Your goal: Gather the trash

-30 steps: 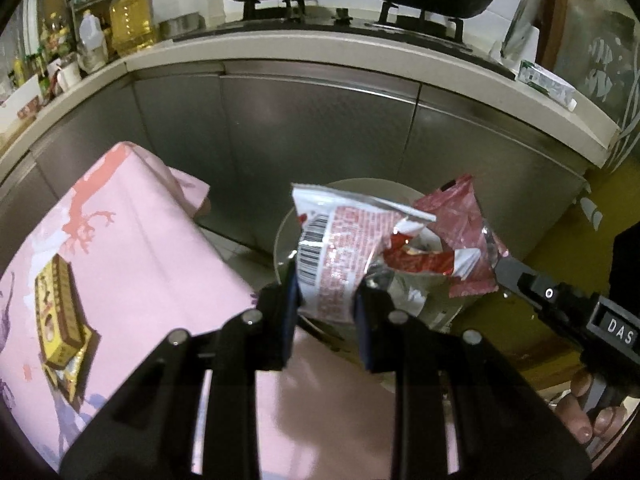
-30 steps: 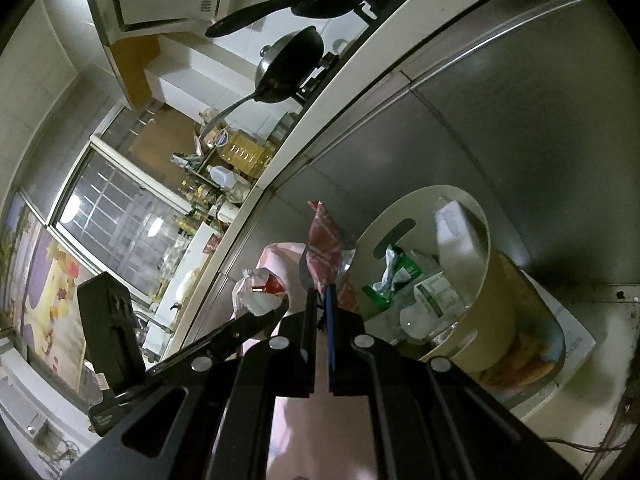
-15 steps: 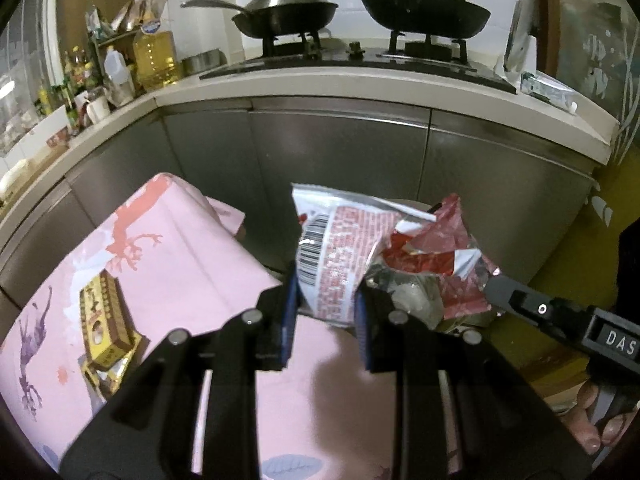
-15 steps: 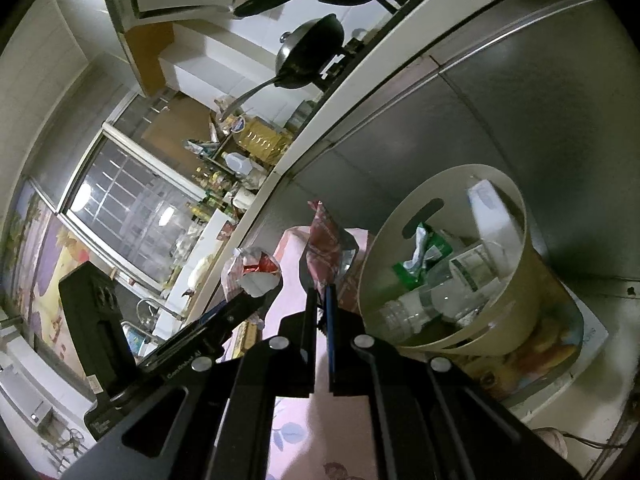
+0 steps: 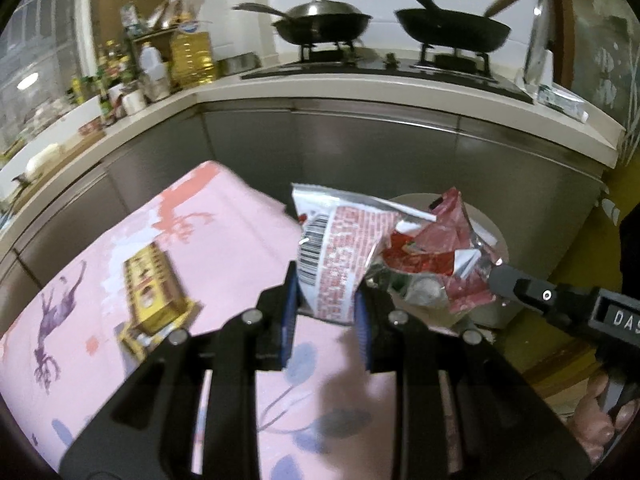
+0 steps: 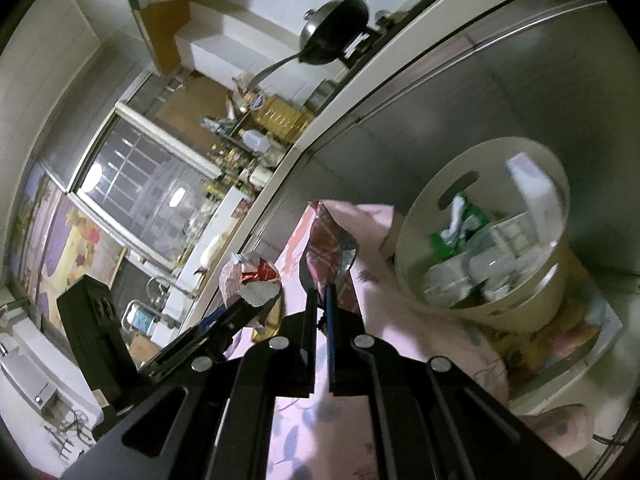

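Your left gripper [image 5: 325,316] is clamped on a white snack bag [image 5: 334,252] with a barcode, held above the pink tablecloth's [image 5: 224,240] far edge. Your right gripper [image 6: 320,312] pinches a red wrapper [image 6: 328,248] just beside it. The beige trash bin [image 6: 528,304], holding bottles and packets, stands on the floor past that edge. A yellow box [image 5: 154,292] lies near the cloth's left side.

Crumpled barcode wrapper [image 5: 334,264] and red wrapper [image 6: 329,249] held upright beside cream bin [image 6: 472,312].
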`<state>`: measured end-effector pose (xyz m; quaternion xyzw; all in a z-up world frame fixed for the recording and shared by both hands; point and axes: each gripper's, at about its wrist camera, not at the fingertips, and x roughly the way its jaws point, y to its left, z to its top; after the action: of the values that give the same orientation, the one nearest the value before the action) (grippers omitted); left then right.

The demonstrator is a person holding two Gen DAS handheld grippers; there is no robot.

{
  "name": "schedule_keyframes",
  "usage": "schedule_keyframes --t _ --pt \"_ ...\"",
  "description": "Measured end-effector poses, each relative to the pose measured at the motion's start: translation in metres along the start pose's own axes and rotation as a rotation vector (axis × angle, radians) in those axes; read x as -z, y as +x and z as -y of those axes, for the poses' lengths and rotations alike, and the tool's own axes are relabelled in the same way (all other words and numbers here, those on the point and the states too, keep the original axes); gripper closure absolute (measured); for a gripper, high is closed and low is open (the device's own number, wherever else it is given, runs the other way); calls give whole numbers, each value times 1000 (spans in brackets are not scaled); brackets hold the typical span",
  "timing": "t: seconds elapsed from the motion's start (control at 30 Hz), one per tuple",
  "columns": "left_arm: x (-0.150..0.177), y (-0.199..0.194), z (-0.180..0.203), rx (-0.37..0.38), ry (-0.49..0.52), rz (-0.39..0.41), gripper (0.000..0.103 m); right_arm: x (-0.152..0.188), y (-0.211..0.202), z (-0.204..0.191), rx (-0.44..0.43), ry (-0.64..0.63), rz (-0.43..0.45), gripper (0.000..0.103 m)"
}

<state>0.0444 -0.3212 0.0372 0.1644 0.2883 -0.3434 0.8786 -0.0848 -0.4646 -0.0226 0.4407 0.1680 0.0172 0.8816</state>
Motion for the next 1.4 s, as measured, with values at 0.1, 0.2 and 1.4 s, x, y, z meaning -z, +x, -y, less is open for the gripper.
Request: schedule_keyframes --t 0.1,0.2,1.4 --pt "11 -14 -22 -32 -27 8 79 11 11 -21 -21 -29 -37 101" --pt "24 -31 -49 -77 -61 17 79 23 23 -43 -41 -66 -78 101" --pt "186 -172 -276 -520 -371 -25 79 178 131 -221 -215 -317 -535 101"
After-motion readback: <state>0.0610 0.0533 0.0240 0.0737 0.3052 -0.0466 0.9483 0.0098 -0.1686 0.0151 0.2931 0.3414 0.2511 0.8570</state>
